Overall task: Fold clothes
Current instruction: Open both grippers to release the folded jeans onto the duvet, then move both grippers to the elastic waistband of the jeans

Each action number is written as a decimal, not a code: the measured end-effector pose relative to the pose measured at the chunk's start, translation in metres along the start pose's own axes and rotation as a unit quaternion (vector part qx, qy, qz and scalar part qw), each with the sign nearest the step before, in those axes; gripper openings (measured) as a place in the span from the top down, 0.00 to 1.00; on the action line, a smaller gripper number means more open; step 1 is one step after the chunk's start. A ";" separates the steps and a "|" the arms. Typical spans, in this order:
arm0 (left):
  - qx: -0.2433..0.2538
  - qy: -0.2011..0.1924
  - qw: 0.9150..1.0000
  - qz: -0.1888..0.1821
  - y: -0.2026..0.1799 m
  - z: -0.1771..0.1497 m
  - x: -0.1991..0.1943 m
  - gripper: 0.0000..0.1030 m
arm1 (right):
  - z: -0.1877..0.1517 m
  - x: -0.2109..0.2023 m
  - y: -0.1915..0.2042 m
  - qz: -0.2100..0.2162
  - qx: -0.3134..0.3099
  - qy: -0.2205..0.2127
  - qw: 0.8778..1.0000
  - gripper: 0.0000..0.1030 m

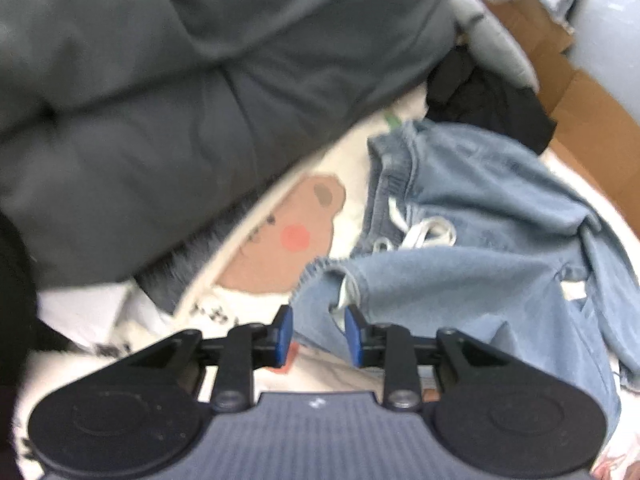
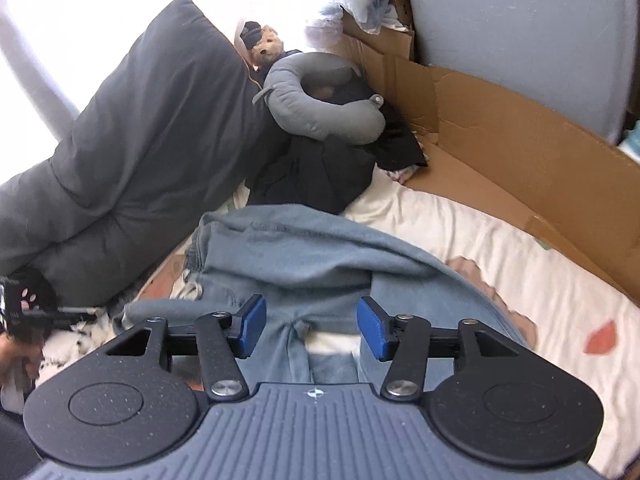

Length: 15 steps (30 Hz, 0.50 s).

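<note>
A crumpled pair of light blue denim bottoms [image 1: 460, 264] with a white drawstring [image 1: 420, 232] lies on a white bed sheet [image 1: 256, 312] printed with a brown bear. My left gripper [image 1: 319, 334] hangs over the near hem; a fold of denim sits between its blue pads [image 1: 283, 332] with gaps on both sides, so the pads do not press it. In the right wrist view the same denim [image 2: 300, 256] spreads under my right gripper [image 2: 312, 326]. Its jaws stand wide apart above the cloth and hold nothing.
A bulky dark grey duvet [image 2: 140, 140] fills the left side. Behind the denim lie a black garment [image 2: 320, 168], a grey neck pillow [image 2: 320, 92] and a small teddy bear [image 2: 266, 46]. Flattened cardboard [image 2: 520, 152] lines the wall on the right.
</note>
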<state>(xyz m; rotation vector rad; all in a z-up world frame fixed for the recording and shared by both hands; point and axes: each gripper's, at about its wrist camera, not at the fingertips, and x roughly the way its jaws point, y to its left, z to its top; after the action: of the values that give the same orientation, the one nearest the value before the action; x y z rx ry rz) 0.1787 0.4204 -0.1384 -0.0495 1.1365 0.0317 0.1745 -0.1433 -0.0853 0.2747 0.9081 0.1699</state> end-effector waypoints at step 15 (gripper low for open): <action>-0.167 0.008 0.984 0.060 0.037 0.012 0.039 0.70 | 0.072 0.227 -0.036 0.061 -0.082 0.034 0.994 0.41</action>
<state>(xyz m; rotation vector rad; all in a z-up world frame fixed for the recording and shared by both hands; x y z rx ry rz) 0.2039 0.4577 -0.1699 -0.2792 1.1397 0.3302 0.3704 -0.1303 -0.2255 0.1736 0.9404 0.3676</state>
